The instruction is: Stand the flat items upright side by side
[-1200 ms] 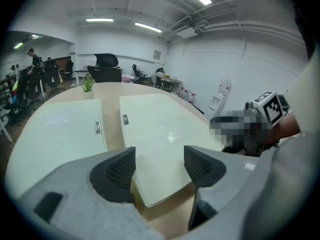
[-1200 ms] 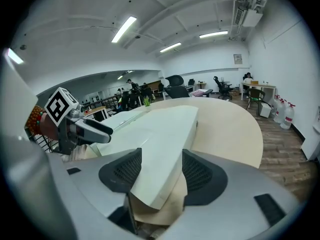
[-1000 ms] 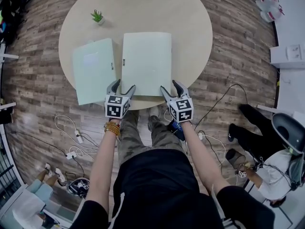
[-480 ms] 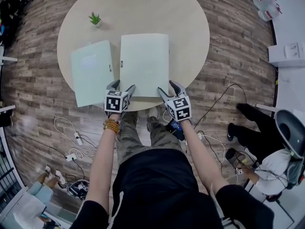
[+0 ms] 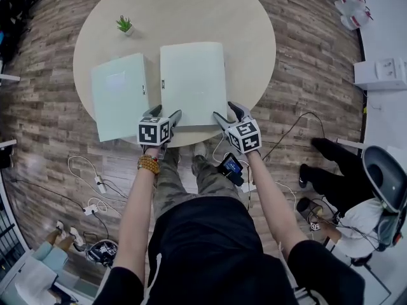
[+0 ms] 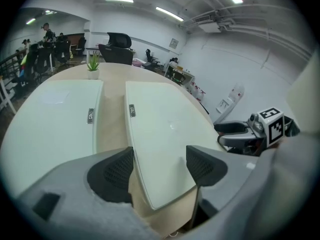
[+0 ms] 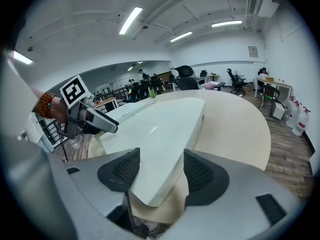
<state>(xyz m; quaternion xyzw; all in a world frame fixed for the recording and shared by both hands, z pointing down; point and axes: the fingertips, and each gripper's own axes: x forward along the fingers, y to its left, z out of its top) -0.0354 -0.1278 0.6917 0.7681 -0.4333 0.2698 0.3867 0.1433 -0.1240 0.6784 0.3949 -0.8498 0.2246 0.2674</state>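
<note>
the head view looks steeply down from high above the round worktop (image 5: 248,37). each gripper view sits low at the worktop's near edge, close behind its own fingers (image 6: 112,171), facing across it. all three share the right-hand flat item (image 5: 193,81).

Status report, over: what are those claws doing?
Left gripper, right gripper: open, straddling near corners of right binder. Left binder flat too. Nothing in the way.

Wood-plank floor (image 5: 305,56) under a round beige table (image 5: 191,11) — ceiling strip lights (image 7: 129,20), office chairs (image 6: 118,40) behind.
</note>
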